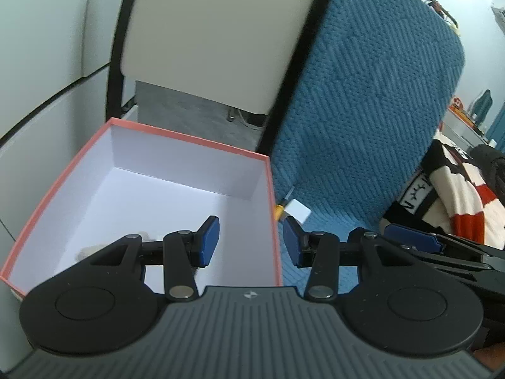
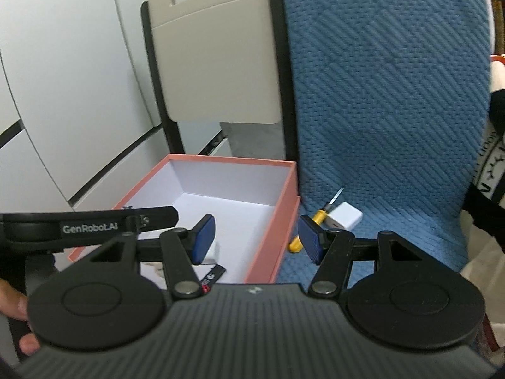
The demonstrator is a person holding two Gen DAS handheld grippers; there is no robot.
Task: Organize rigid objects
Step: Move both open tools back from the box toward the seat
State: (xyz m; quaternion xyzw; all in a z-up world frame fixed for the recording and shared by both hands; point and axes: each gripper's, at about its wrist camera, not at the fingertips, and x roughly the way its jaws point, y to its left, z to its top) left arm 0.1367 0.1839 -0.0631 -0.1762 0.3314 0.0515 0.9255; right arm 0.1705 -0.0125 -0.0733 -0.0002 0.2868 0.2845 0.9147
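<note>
A pink box (image 1: 273,195) with a white inside stands open on the blue blanket; it also shows in the right wrist view (image 2: 284,208). My left gripper (image 1: 251,241) is open and empty, straddling the box's right wall. My right gripper (image 2: 257,238) is open and empty over the box's right wall. A white charger block (image 2: 344,218) and a yellow-handled screwdriver (image 2: 311,229) lie on the blanket just right of the box; the charger (image 1: 298,210) shows past the left gripper. A black and red item (image 2: 213,276) and small pale things lie in the box.
A blue knitted blanket (image 2: 394,110) covers the surface. A beige chair back (image 2: 217,63) with a black frame stands behind the box. White cabinet doors (image 2: 63,79) are at the left. A black, white and red cloth (image 1: 451,195) lies at the right.
</note>
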